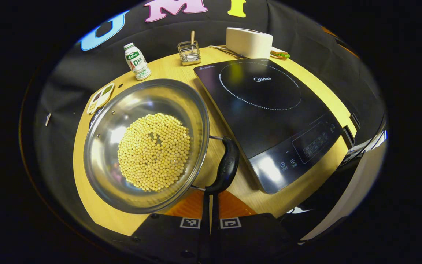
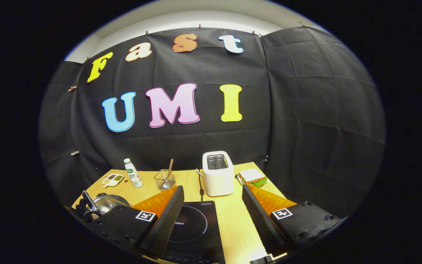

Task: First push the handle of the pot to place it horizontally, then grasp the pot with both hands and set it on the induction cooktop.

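Your left claw (image 1: pixel 211 205) had its fingers pressed together, nothing between them, tips right at the near end of the pot's handle (image 1: pixel 226 167). I couldn't tell from the left gripper view whether they touched it or just sat beside it. The handle was a black loop on two wire stubs, on the pot's (image 1: pixel 147 145) cooktop-facing side. Its long axis ran from your fingertips up and slightly right, almost in line with the claw, so I'd judge a sideways push the next call, not a forward one.

The pot sat on the bench (image 1: pixel 321 91) just left of the induction cooktop (image 1: pixel 266 117), rim close to the cooktop's edge but not on it. It was full of small yellow beans (image 1: pixel 154 152).

Your right claw (image 2: pixel 211 216) was spread wide, empty, hovering above the cooktop with the pot well off to its left. So the left hand was clearly the nearer one to the handle.

Count:
- one pot, one handle seen
- one cooktop
- one toaster (image 2: pixel 217 172)
- one small bottle (image 1: pixel 137 61)
- one wire basket (image 1: pixel 189 52) holding a stick
- one sandwich (image 2: pixel 252 176)
- one small divided dish (image 1: pixel 101 97)

Judgement: handle push not finished, two-handed lift not begun.
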Available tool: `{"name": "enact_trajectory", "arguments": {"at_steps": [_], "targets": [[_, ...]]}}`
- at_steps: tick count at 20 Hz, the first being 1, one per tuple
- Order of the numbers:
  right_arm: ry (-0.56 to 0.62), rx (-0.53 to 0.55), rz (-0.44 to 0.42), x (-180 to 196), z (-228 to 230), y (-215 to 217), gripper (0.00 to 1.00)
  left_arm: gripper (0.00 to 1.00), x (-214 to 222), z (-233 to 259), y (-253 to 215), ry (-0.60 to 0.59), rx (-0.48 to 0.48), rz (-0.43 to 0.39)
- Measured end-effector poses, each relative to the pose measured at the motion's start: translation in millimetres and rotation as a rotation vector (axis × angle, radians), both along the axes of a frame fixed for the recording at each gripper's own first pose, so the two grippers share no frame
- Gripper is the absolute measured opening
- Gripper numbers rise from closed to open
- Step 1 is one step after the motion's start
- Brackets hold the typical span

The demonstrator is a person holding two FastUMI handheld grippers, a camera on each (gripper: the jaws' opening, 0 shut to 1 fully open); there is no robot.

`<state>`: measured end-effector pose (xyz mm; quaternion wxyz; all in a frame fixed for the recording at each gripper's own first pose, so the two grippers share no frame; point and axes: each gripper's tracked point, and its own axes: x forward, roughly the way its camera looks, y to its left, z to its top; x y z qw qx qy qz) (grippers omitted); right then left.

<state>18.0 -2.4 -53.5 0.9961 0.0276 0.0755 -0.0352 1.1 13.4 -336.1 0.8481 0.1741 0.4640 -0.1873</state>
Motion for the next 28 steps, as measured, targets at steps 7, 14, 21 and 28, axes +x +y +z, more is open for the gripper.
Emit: {"name": "enact_trajectory", "arguments": {"at_steps": [7, 14, 21, 28], "targets": [[0.002, -0.001, -0.018, 1.8, -0.8, -9.7, 0.99, 0.05, 15.3, 0.3, -15.9, -0.003, -0.026, 0.005], [0.009, -0.017, -0.029, 0.7, -1.6, -16.8, 0.99, 0.05, 37.0, 4.5, -32.9, -0.029, -0.063, 0.008], [0.008, -0.039, -0.017, 0.7, -0.9, -15.5, 0.99, 0.05, 62.1, 10.0, -45.5, -0.059, -0.115, 0.028], [0.011, -0.053, -0.029, -4.0, -1.6, -20.6, 0.99, 0.05, 88.7, 17.3, -53.4, -0.085, -0.126, 0.026]]}}
